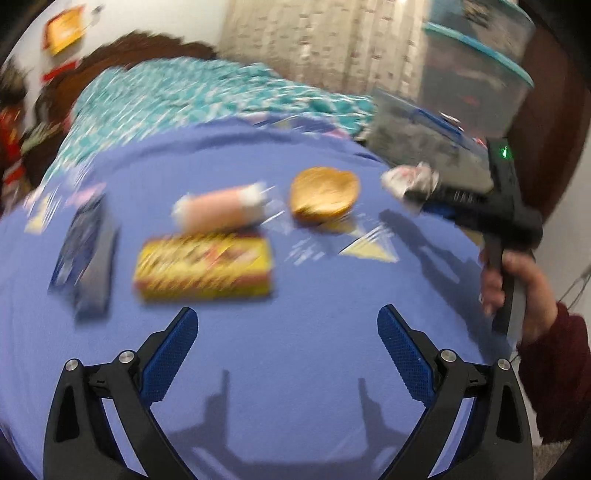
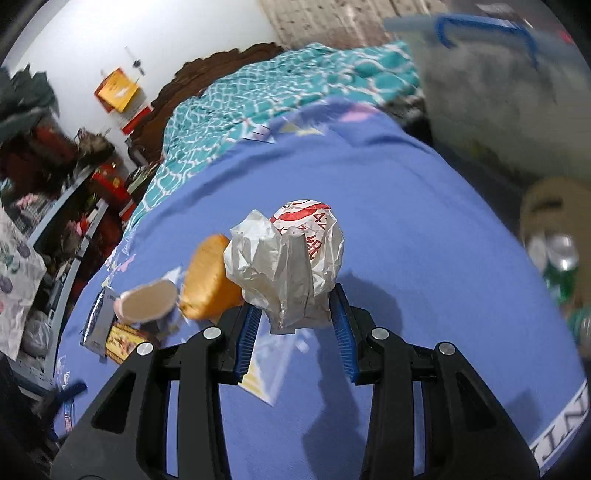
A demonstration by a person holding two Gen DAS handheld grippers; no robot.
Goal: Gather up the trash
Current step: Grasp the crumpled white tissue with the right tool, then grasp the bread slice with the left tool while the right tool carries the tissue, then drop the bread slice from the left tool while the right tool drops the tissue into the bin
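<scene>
Right wrist view: right gripper (image 2: pixel 295 325) clamped on crumpled wrapper (image 2: pixel 286 266), pinched at lower end, bulk projecting forward beyond pads, long axis roughly along fingers; held clear above blue sheet (image 2: pixel 424 221), presumably for carrying off. Left gripper (image 1: pixel 288 347) spread wide, nothing between, yellow box (image 1: pixel 203 267) ahead.

A white wall (image 2: pixel 155 33) rises behind a dark carved headboard (image 2: pixel 207 74) and cluttered shelves (image 2: pixel 66 206).

Crumpled white paper wrapper (image 2: pixel 286 266) is looking creased and matt; blue bedsheet (image 1: pixel 295 350) is showing soft cloth; the tongs' (image 2: pixel 293 317) pads (image 2: pixel 248 332) are looking rough, ribbed plastic.
</scene>
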